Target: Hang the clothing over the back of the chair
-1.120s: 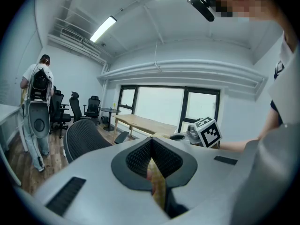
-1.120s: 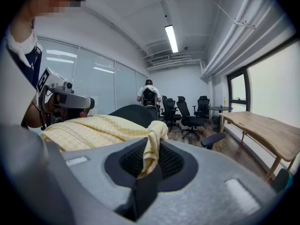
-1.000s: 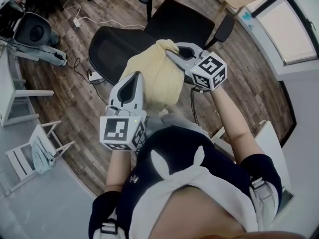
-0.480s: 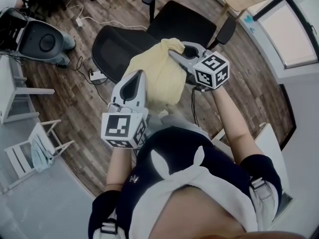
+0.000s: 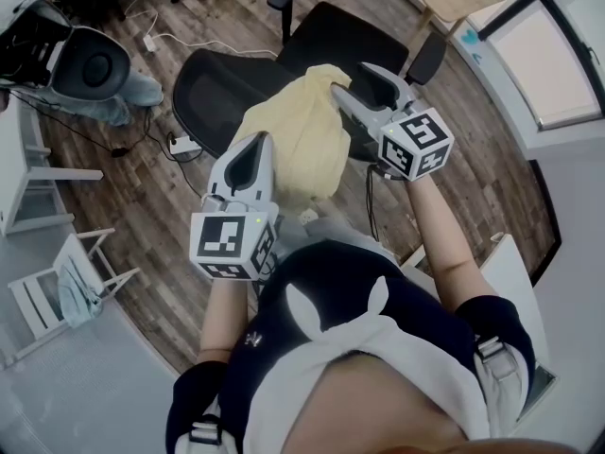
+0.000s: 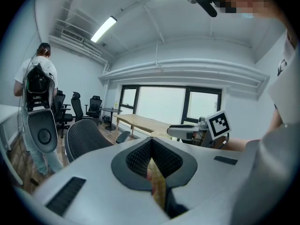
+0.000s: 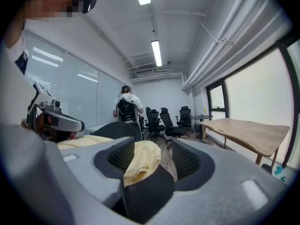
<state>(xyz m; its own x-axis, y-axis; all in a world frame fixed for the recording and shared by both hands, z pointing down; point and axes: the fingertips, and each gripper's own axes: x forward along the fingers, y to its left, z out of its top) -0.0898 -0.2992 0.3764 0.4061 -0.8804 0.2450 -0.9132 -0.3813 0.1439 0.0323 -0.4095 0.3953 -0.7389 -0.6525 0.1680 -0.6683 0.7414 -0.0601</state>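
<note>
Holding one edge of the yellow clothing [image 5: 295, 138], the left gripper [image 5: 255, 149] is the nearest thing to the person's body. Its jaws are pressed together, and in the left gripper view only a thin yellow strip of fabric shows between them. From there the clothing spreads away as a loose, bunched sheet between the two grippers, and it lies over the near part of the black chair [image 5: 203, 88].

A little further away, the right gripper [image 5: 352, 78] has just been opening its jaws, and they stand wide apart. In the right gripper view a fold of the fabric lies between them and leans on one pad, but the pads do not squeeze it, so this side looks released.

Below and beyond is the mesh backrest of the chair, with the seat behind it. I judge the task to be mostly done: the clothing seems to rest on the backrest, though the head view is too steep to be sure that it hangs down on both sides. What is left is to let go with the left gripper and perhaps to straighten the fabric.

Farther in the room another person [image 6: 40, 86] stands, and a wooden table [image 7: 248, 132] is by the windows.
</note>
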